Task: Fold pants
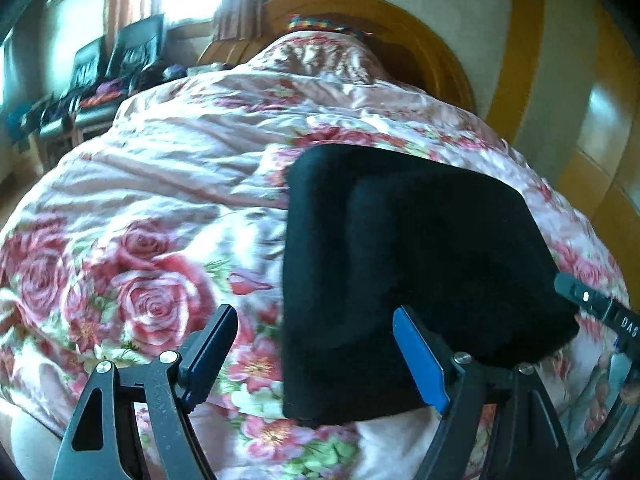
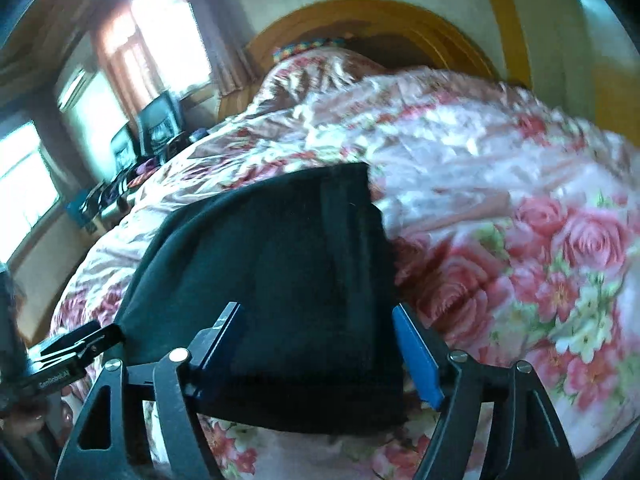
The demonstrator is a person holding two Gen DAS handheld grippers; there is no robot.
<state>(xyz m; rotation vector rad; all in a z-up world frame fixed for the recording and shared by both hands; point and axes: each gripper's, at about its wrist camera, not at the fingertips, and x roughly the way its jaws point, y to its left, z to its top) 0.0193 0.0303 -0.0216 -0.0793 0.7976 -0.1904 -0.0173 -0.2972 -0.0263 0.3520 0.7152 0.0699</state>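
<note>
On floral quilt (image 1: pixel 160 184): black pants (image 1: pixel 400 260) folded flat. L gripper (image 1: pixel 320 356) & R gripper (image 2: pixel 320 352) both wide apart, holding nothing.

I read "DAS" on the right gripper (image 1: pixel 600 308) body at frame edge, cut off. The left gripper (image 2: pixel 76 344) body says "GenRobot.AI", small, slightly blurred.

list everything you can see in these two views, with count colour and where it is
pants: one, black, folded into a compact block, lying on the quilt
quilt: one, pink with red roses, covering the bed
headboard: one, orange-brown wood, arched, at the far end
curtains: pinkish, at the bright window, far left
cluttered dark items: count unclear, left of the bed
left gripper: black with blue pads, open, above the near edge of the pants
right gripper: same build, open, over the pants
</note>
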